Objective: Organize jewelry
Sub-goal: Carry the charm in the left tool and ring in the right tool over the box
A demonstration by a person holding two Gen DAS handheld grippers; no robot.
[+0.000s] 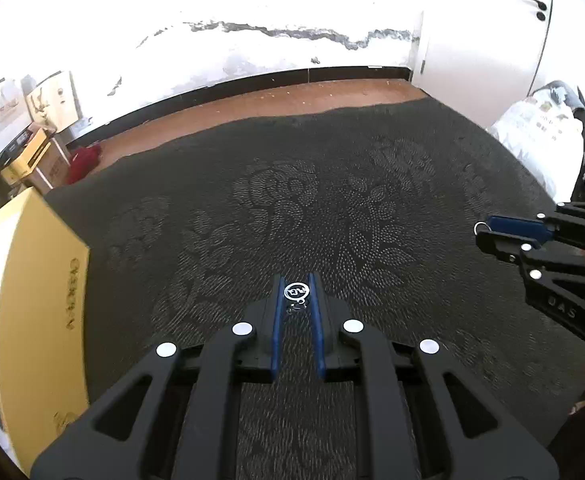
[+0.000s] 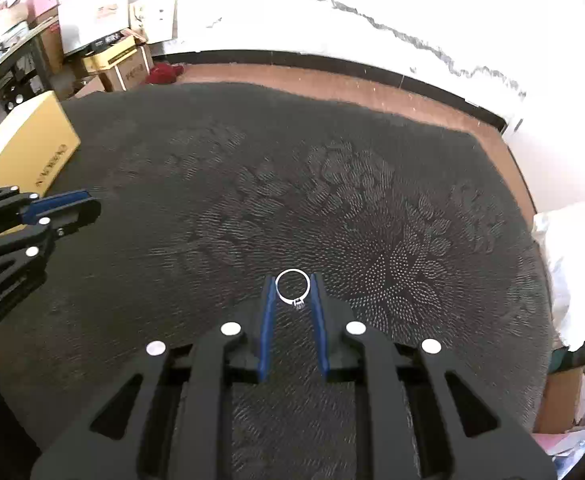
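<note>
Yellow box [image 1: 32, 320]: at nine o'clock on the dark patterned cloth [image 1: 332, 200], lying flat at the cloth's left edge, printed letters along its side.
Left gripper [image 1: 297, 292]: at six o'clock in its own view, jaws drawn close and clamped on a small round pendant [image 1: 296, 291]; both blue pads [image 1: 278, 320] press its rim. The pendant is a silver ring around a dark disc with a pale mark, a tiny loop hanging at its near side, held clear above the cloth.
Right gripper [image 2: 292, 290]: at six o'clock in its own view, three o'clock in the left view, jaws narrowed onto a thin silver ring [image 2: 292, 287]; the band sits crosswise between the blue fingertips, its small stone setting toward the camera. In the left view the ring's edge peeps out at the tip.
Cloth: no other jewellery visible on it.
Cardboard boxes [image 2: 124, 64]: stacked at eleven o'clock beyond the cloth, beside a red rag [image 2: 166, 73].
White bundle [image 2: 580, 272]: at three o'clock, off the cloth's right edge.
</note>
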